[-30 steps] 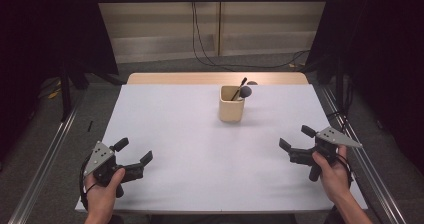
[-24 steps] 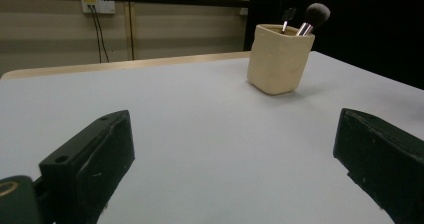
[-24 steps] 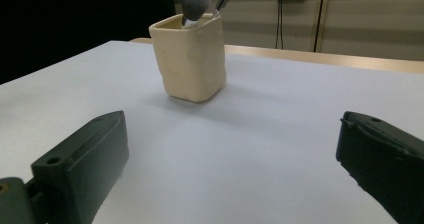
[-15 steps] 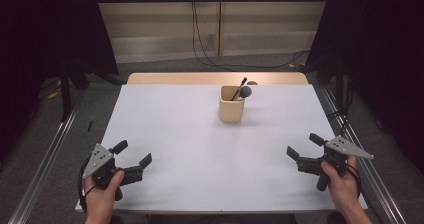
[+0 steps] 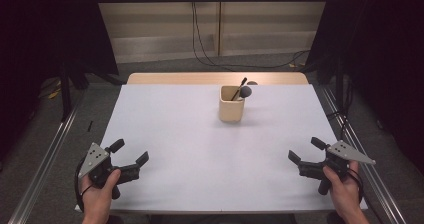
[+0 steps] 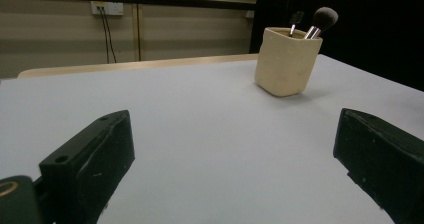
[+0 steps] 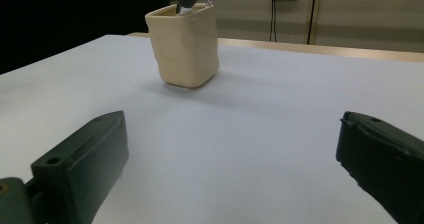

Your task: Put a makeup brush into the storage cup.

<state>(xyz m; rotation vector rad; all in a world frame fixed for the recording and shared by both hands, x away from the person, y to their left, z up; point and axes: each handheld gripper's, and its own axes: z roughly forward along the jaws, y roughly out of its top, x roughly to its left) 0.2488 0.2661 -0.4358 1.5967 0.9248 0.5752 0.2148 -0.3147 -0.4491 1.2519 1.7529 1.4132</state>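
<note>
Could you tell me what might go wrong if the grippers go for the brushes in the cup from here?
The brushes lean loosely in the beige cup, so a pull at an angle might tip it; nothing steadies it. The handles stand close together, and wide-open jaws could catch both. Left gripper and right gripper both start far off, near the table front edge, so converging could make them collide.
</note>
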